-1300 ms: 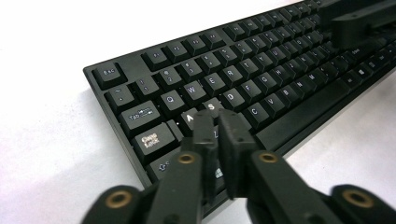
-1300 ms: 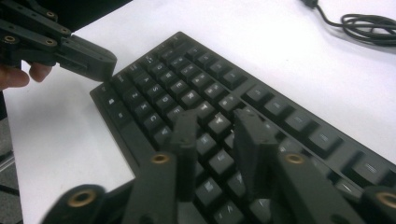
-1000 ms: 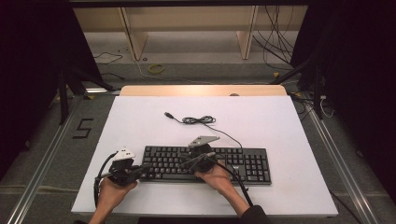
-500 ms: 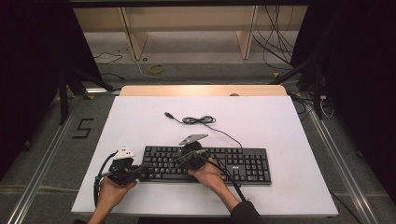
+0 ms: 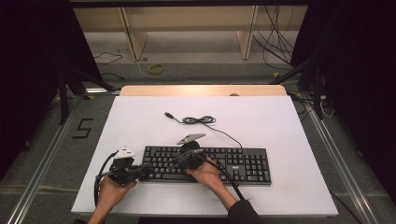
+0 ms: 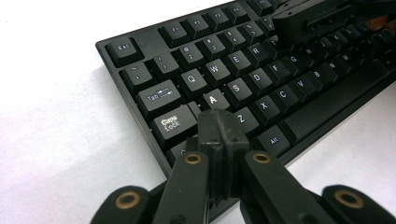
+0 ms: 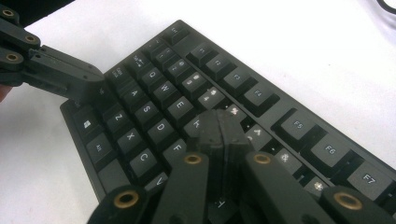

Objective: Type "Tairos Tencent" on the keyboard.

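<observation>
Matt black plastic keyboard (image 5: 233,163) lies on a smooth white table (image 5: 261,121).

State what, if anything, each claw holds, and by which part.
Nothing is held. The left claw and right claw are both shut with nothing between their jaws, tips poised over the keyboard keys.

Bare table (image 5: 140,121) beyond keyboard (image 5: 243,163) — only coiled cable (image 5: 198,120) obstructs.
</observation>
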Tool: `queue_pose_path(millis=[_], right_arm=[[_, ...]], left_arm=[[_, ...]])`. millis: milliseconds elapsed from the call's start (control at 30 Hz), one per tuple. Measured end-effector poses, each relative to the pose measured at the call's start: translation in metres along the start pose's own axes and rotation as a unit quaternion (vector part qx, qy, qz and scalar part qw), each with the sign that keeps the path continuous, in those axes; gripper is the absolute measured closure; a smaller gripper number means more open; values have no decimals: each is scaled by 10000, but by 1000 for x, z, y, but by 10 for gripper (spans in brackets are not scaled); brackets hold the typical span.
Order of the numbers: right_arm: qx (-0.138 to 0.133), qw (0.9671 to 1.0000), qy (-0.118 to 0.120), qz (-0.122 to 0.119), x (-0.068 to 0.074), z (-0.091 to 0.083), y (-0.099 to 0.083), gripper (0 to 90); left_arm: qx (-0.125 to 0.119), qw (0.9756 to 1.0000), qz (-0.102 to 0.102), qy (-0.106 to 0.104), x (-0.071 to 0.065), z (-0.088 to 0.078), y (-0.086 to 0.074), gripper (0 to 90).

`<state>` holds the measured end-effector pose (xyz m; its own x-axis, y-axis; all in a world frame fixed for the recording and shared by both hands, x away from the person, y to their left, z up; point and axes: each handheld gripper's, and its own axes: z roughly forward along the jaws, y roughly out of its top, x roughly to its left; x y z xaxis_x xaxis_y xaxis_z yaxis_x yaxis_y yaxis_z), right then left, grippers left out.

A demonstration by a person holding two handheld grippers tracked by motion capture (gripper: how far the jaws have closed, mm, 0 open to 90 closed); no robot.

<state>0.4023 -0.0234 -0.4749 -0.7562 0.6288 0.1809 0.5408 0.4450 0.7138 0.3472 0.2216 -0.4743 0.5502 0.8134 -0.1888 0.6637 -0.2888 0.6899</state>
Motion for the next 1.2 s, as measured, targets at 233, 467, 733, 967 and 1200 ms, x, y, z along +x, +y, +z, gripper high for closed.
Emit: queue_pose_path(millis=[233,467,733,967,1200], right_arm=[[20,10000,-5,18,-1,1,0,900],[45,10000,-14,10,-1,2,-1,900],[88,9999,-52,-13,0,4,-2,900],[-30,9999,17,147,-1,-2,-1,900],[-100,9998,10,169,-1,-6,0,900]], left_arm=[[40,10000,-3,12,0,3,0,893],[91,10000,13,-9,1,4,0,894],[156,9999,27,-14,2,5,-1,896],[-146,9999,-15,-36,0,1,1,869],[-250,9997,35,-73,-3,0,2,866]])
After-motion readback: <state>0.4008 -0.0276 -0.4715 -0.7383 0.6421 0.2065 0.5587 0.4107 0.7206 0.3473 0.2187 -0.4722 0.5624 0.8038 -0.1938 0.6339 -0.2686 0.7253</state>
